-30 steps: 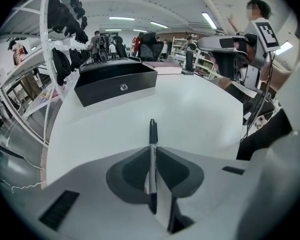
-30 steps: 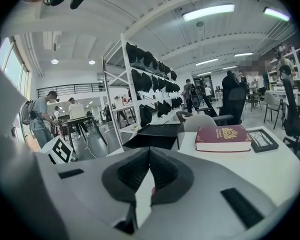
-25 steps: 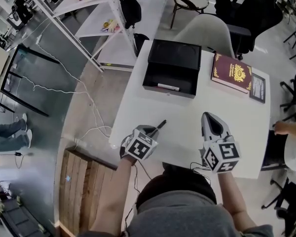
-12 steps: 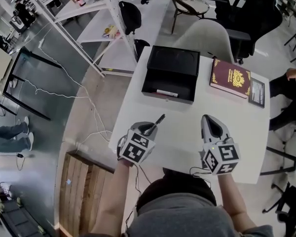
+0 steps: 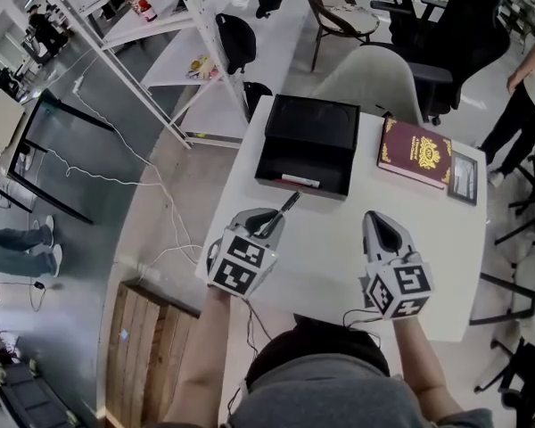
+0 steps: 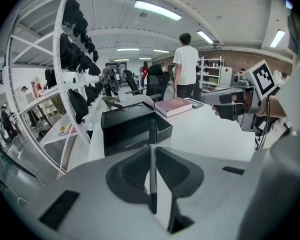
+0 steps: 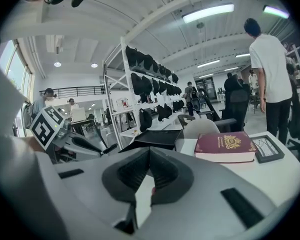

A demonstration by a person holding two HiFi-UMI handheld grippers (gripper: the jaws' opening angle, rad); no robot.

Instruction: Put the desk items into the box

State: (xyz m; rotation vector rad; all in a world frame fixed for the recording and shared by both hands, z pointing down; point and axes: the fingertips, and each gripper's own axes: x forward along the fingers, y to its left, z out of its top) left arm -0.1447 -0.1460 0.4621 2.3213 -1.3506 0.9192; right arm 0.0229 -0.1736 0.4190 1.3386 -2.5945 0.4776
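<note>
Fig.: L tongs [image 5: 269, 223] are clamping a black pen [image 6: 152, 154] over the near part of the desk [image 5: 339, 239], pen tip pointing twd the open black box [image 5: 316, 159]. R tongs [image 5: 376, 218] are hovering alongside, shut on nothing. Another pen [image 5: 300, 181] is lying in the box, w/ a maroon book [image 5: 416, 152] sitting just beside it.

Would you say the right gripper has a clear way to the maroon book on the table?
Probably yes: only bare white table lies between the right gripper and the maroon book, and nothing is between its jaws. They stand together, so they would need opening first.
</note>
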